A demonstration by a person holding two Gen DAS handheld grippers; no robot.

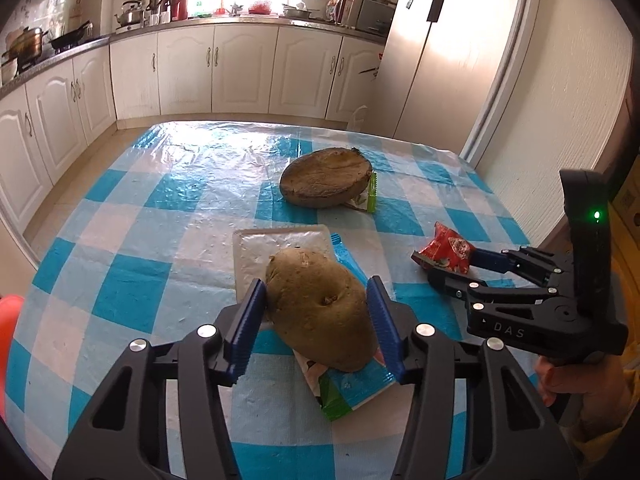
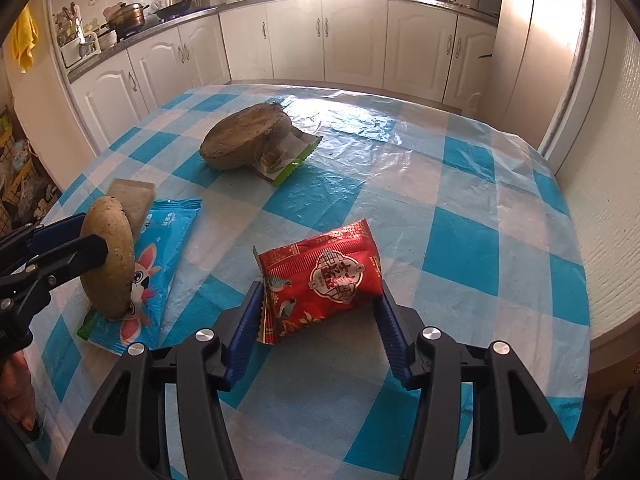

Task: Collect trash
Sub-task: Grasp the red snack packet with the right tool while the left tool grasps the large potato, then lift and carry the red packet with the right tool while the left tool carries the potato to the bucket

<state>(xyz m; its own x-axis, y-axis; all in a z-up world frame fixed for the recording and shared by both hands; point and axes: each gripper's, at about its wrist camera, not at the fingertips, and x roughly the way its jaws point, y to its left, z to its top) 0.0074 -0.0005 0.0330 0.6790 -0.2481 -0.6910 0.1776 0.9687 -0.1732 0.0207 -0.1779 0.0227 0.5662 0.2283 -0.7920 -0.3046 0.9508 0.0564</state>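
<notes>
The red snack wrapper [image 2: 326, 278] lies toward the desk's right edge, nearer the near edge than the far one, and the right gripper [image 2: 320, 320] has its fingers closed in against the wrapper's two ends, so it looks pinched between them. It is thin crinkled foil: light, limp and slick, likely to buckle or slip, so a hold across its bunched end seam seems safest. The left gripper [image 1: 316, 316] has its fingers part-way open and pressed to both sides of a potato [image 1: 318, 308], which stands on a blue rabbit-print wrapper [image 2: 160, 256] toward the near left of the desk; that wrapper is pinned until the heavy, firm potato is lifted off. A pale flat packet [image 1: 280, 248] lies just behind it. Farther toward the far edge, a cut brown root vegetable [image 2: 244, 136] weighs down a green-edged wrapper [image 2: 288, 156]. The desk [image 2: 460, 240] wears a glossy blue-and-white checked plastic cloth, wrinkled and probably slippery. White kitchen cabinets [image 2: 352, 36] and a cluttered countertop line the room beyond.
</notes>
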